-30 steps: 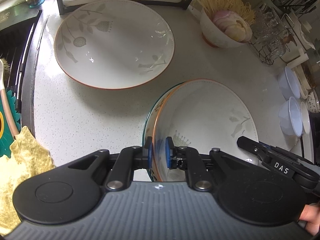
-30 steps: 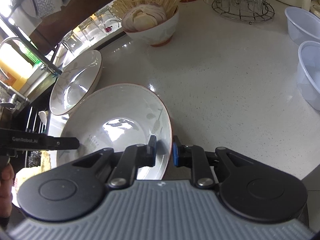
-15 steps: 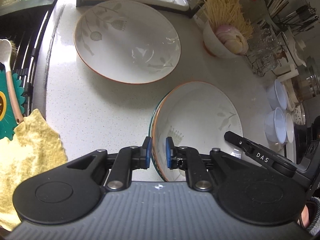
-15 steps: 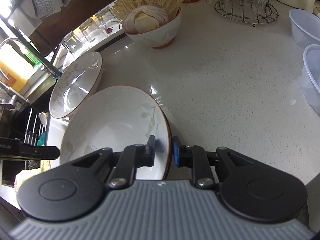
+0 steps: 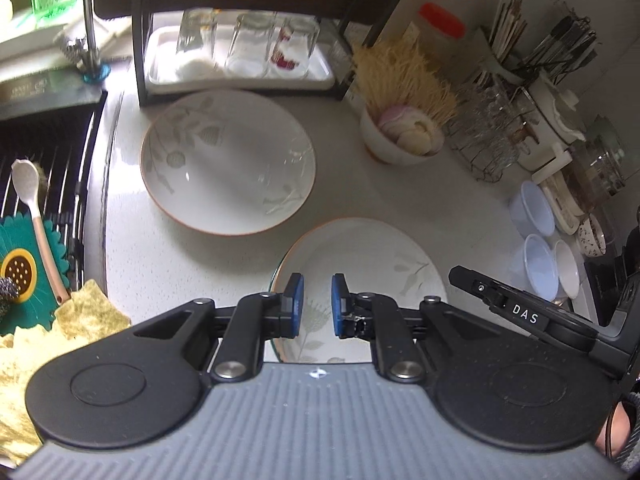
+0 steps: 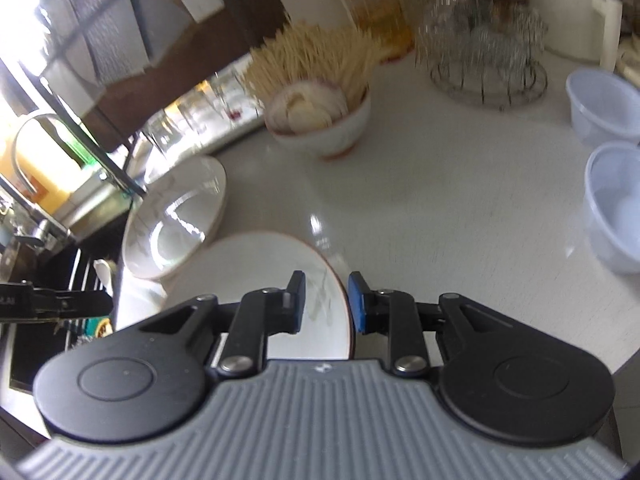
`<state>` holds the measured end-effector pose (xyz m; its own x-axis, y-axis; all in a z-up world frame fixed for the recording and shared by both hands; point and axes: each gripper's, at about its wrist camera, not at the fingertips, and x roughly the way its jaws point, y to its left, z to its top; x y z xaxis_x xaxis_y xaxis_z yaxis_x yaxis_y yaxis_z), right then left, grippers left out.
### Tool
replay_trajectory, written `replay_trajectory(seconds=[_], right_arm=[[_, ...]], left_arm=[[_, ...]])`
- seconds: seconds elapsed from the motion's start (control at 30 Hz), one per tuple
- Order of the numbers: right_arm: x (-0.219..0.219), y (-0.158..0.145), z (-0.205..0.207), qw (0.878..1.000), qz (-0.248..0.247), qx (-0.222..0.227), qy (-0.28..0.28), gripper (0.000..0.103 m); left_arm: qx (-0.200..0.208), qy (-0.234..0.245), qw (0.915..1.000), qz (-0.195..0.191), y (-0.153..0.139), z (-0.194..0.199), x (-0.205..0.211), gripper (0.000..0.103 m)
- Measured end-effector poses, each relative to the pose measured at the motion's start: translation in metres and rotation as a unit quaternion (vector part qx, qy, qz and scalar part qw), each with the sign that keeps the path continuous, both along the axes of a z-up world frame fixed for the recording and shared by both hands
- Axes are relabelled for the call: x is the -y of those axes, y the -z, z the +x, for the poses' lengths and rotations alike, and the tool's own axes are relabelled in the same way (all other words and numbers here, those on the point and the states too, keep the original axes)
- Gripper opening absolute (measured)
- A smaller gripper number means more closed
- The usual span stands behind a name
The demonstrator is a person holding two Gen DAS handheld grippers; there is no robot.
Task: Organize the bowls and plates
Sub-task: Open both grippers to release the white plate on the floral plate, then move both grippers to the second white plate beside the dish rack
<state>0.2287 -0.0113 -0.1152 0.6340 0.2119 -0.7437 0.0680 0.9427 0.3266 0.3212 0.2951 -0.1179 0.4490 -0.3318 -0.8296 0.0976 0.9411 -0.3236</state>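
A white leaf-patterned plate with an orange rim (image 5: 372,264) lies on the white counter (image 5: 160,264) under both grippers; it also shows in the right wrist view (image 6: 260,264). My left gripper (image 5: 316,304) is open above the plate's left part, touching nothing. My right gripper (image 6: 327,300) is open, its jaws astride the plate's right rim with a gap on each side. A second, matching plate (image 5: 228,168) lies farther back on the counter, also in the right wrist view (image 6: 176,216).
A bowl of noodles and sliced food (image 5: 400,140) stands behind on the right. A rack with upturned glasses (image 5: 240,52), a wire glass holder (image 5: 488,136) and translucent plastic bowls (image 5: 536,212) line the back and right. The sink (image 5: 44,160) with spoon and cloth is left.
Both grippers let go of the near plate and opened. Both cameras rose and tilted up, showing more of the back of the counter. The plate now lies flat.
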Motion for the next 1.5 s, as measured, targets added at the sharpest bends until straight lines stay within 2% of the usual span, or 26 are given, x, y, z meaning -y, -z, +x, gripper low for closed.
replay_trajectory(seconds=[0.2, 0.33, 0.43, 0.63, 0.9, 1.5], right_arm=[[0.000, -0.045, -0.016, 0.998, -0.011, 0.056, -0.020, 0.028], [-0.002, -0.077, -0.029, 0.995, -0.016, 0.092, -0.037, 0.028], [-0.002, -0.097, -0.038, 0.992, -0.017, 0.114, -0.051, 0.028], [0.000, -0.121, -0.050, 0.987, -0.023, 0.138, -0.076, 0.028], [0.007, -0.130, -0.064, 0.984, -0.020, 0.145, -0.104, 0.028], [0.000, -0.120, -0.073, 0.978, -0.022, 0.108, -0.179, 0.028]], left_arm=[[0.047, -0.005, 0.9986, 0.025, -0.032, -0.019, 0.001, 0.016], [0.068, -0.017, 0.9972, 0.027, -0.050, -0.034, 0.003, 0.016], [0.089, -0.031, 0.9950, 0.032, -0.064, -0.045, 0.005, 0.024], [0.115, -0.055, 0.9914, 0.031, -0.085, -0.064, 0.014, 0.032], [0.142, -0.095, 0.9840, 0.050, -0.103, -0.099, 0.030, 0.053], [0.113, -0.166, 0.9781, 0.057, -0.092, -0.129, 0.026, 0.053]])
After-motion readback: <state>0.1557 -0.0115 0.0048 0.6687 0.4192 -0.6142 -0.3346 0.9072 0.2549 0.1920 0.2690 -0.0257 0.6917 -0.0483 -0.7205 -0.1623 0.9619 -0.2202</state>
